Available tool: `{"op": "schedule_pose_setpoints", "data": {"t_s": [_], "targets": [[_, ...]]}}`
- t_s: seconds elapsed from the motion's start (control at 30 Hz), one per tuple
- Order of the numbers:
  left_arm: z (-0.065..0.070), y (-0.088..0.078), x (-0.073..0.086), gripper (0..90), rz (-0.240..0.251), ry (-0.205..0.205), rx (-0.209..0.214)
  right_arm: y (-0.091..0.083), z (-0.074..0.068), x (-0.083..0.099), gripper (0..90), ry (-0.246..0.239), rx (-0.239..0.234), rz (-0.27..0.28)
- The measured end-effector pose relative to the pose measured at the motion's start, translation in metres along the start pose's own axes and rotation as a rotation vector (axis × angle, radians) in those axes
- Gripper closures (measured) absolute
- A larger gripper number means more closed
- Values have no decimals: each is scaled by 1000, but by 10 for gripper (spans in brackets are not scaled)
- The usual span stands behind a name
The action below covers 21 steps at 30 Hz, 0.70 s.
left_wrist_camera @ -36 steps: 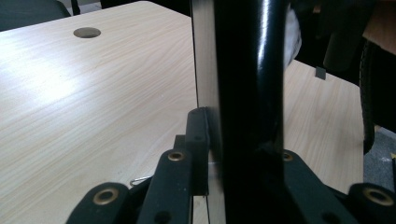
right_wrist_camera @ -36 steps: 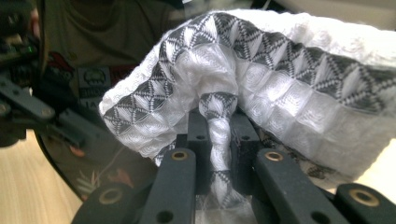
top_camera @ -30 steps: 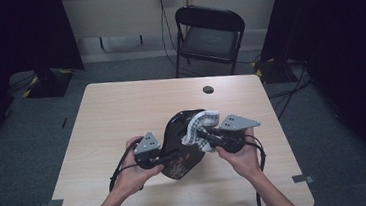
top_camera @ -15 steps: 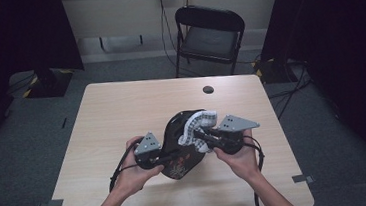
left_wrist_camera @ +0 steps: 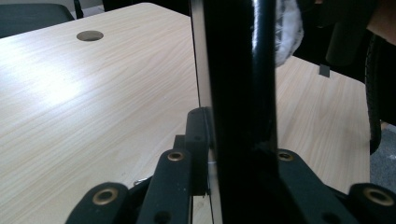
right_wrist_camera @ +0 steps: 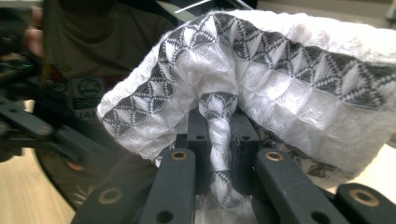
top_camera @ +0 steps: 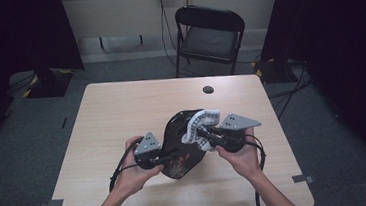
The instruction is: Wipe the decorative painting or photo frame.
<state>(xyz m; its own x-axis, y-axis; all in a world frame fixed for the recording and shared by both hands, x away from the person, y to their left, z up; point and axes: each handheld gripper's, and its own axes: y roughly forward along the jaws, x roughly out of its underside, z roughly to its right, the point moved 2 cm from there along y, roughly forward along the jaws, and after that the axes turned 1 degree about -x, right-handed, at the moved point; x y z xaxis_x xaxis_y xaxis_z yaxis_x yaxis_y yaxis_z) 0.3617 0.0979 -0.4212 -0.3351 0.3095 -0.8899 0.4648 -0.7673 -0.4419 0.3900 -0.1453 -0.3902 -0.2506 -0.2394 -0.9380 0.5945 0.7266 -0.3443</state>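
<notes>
Behind the pale wooden table stands a black folding chair against a light wall, and dark curtains hang on both sides. On the table top, close to the person's side, a shiny black flat plate with a rounded shape is held up on its edge, so it tilts up off the wood. Its long way runs from near the person's left hand up and away toward the far right. The left gripper bites the near, lower rim of this plate; in the left gripper view the dark plate stands straight up between the two black jaws, which are squeezed tight on it. The right gripper holds a white cloth with a grey diamond pattern, and the jaws are pinched shut on a twisted fold of that cloth, as the right gripper view shows from close up. This cloth lies against the upper right part of the plate, so the right hand is the nearer one to the spot that looks to be getting wiped. The left hand sits low and to the left, keeping the plate steady. For a wipe, I think the cloth should slide along the plate's long way, down toward the left gripper. A small dark round hole sits farther back on the table, well apart from the work.
</notes>
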Motion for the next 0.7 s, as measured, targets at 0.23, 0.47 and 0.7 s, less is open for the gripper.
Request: {"op": "schedule_pose_setpoints", "data": {"t_s": [0.23, 0.47, 0.7], "targets": [[-1, -1, 0, 777, 4, 5, 3, 2, -2, 1, 821, -18, -4, -29], [0, -1, 0, 778, 1, 6, 2, 1, 2, 5, 821, -20, 25, -35], [-1, -1, 1, 777, 6, -6, 3, 3, -2, 4, 822, -32, 7, -34]]}}
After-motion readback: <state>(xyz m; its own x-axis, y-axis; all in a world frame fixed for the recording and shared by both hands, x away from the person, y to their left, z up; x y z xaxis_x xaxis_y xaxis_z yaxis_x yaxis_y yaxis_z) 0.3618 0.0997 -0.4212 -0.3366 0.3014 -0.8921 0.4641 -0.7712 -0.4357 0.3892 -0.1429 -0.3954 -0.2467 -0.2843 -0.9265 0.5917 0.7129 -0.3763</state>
